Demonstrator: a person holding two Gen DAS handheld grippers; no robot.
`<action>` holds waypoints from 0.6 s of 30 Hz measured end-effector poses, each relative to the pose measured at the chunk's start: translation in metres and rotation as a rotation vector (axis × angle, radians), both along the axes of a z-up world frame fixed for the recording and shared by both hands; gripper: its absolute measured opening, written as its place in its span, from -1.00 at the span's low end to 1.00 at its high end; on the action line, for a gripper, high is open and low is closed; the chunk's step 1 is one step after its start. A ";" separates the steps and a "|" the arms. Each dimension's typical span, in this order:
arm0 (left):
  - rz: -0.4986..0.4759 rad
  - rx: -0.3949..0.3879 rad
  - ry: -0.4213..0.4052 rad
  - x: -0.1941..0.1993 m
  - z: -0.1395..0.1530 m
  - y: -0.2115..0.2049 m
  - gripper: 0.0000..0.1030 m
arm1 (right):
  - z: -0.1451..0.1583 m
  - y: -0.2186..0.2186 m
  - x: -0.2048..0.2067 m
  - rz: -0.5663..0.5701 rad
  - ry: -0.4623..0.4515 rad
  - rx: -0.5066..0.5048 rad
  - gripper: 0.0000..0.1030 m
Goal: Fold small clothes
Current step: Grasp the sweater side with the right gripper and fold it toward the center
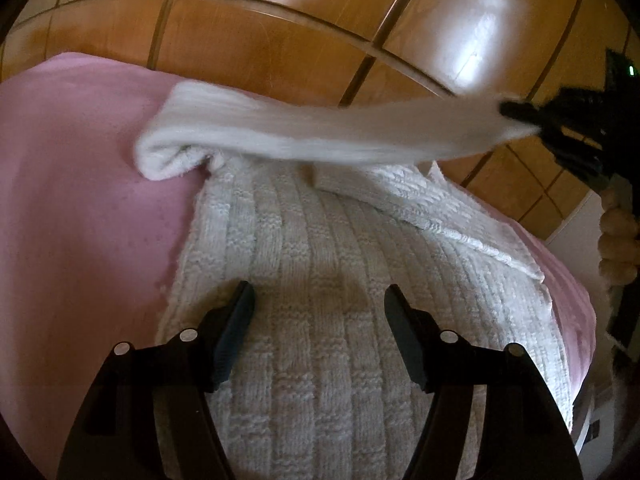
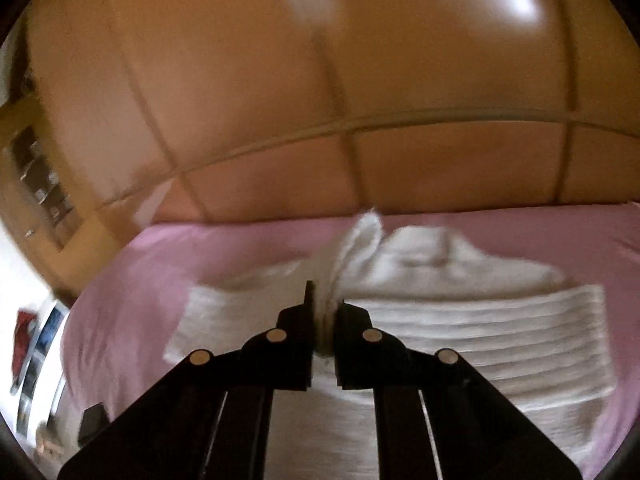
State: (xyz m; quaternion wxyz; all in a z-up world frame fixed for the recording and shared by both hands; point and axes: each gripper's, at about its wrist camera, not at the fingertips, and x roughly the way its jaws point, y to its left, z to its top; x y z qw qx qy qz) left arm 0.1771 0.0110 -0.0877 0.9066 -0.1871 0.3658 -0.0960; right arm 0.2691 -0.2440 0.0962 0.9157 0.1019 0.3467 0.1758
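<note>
A white knitted sweater (image 1: 320,240) lies flat on a pink sheet (image 1: 80,180). My left gripper (image 1: 320,296) hovers open just above the sweater's body, with only knit showing between its fingers. One white sleeve (image 1: 320,132) is stretched across the top of the sweater, raised off it towards the right. There my right gripper (image 1: 516,114) is shut on the sleeve's end. In the right wrist view the sleeve (image 2: 360,240) runs up out of the shut right gripper (image 2: 326,304), above the sweater (image 2: 460,332). That view is blurred.
Glossy wooden panels (image 1: 260,40) rise right behind the bed. A person's hand (image 1: 616,240) holds the right gripper at the right edge. The pink sheet (image 2: 140,272) drops off at the left, where shelves (image 2: 40,184) and floor clutter (image 2: 36,344) stand.
</note>
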 end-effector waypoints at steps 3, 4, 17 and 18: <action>0.000 0.006 0.001 -0.001 0.000 -0.001 0.29 | -0.007 -0.036 0.001 -0.088 0.019 0.002 -0.87; 0.000 0.008 0.002 -0.001 0.000 -0.001 0.29 | -0.012 -0.048 0.001 -0.121 0.029 0.000 -0.87; -0.035 -0.037 0.052 0.024 0.020 -0.007 0.47 | -0.082 -0.137 0.006 -0.355 0.190 -0.007 -0.88; -0.047 -0.059 0.055 0.031 0.022 -0.007 0.48 | -0.087 -0.138 0.008 -0.360 0.203 0.002 -0.88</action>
